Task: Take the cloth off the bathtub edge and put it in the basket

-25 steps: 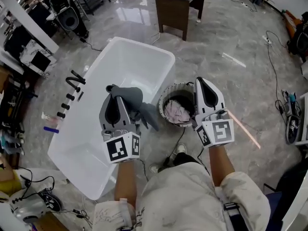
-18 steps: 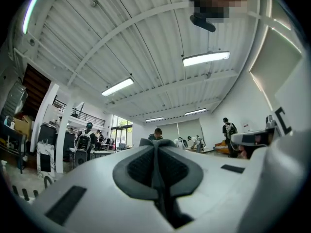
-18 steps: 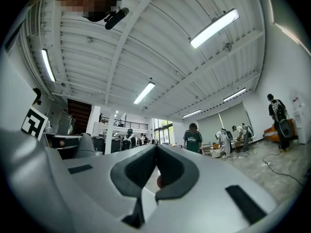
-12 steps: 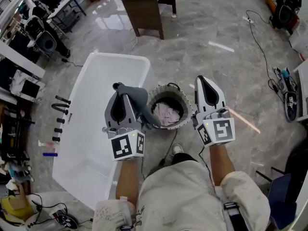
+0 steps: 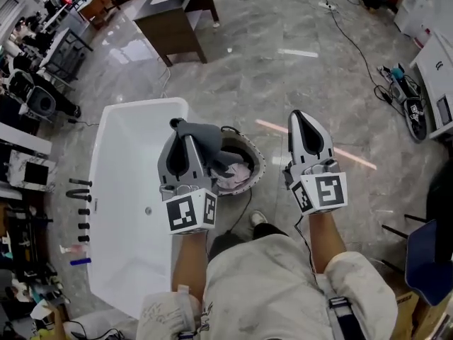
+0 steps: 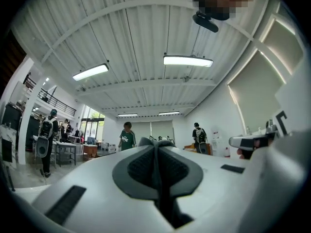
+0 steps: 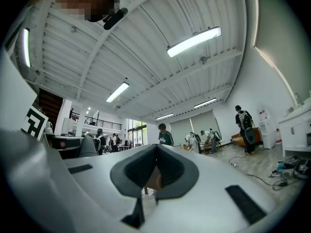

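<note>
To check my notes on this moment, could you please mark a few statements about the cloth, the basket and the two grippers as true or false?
1. The left gripper is shut on the grey cloth. True.
2. The grey cloth lies on the edge of the white bathtub. False: it hangs from the left gripper, next to the basket.
3. The basket is empty. False: a pale pinkish cloth already lies inside it.
4. The right gripper holds nothing. True: its jaws meet with nothing between them.
</note>
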`<action>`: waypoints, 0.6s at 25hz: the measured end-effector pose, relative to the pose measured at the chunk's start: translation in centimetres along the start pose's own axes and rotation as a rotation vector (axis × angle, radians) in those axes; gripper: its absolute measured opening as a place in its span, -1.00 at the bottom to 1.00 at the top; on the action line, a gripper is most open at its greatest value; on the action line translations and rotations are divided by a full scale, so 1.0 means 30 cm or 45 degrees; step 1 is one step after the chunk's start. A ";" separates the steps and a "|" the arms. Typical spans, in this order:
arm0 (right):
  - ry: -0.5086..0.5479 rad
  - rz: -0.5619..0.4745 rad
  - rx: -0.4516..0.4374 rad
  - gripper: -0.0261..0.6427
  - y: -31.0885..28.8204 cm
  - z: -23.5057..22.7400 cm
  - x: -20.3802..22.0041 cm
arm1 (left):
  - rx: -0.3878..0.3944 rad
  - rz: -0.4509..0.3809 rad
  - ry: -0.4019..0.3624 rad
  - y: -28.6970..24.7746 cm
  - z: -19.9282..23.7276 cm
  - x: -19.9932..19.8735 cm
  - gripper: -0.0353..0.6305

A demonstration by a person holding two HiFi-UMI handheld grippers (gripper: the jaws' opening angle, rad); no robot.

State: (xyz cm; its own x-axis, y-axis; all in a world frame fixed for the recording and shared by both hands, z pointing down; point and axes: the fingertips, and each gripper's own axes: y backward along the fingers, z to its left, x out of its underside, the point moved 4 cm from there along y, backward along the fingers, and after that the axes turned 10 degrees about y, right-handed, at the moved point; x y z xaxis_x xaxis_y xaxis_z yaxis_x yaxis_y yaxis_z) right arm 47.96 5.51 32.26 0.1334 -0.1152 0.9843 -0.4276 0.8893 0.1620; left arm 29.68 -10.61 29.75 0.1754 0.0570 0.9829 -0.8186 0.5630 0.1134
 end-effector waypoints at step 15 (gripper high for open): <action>0.121 0.092 0.318 -0.96 0.134 -0.131 -0.013 | 0.349 0.100 0.156 -0.180 -0.177 0.107 -0.85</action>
State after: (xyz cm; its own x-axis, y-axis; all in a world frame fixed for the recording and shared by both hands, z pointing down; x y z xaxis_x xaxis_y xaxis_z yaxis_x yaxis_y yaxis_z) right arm 49.70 10.88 32.26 0.1730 -0.0031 0.9849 -0.6446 0.7558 0.1156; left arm 37.58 -9.10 31.51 0.1571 0.2001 0.9671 -0.9463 0.3107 0.0895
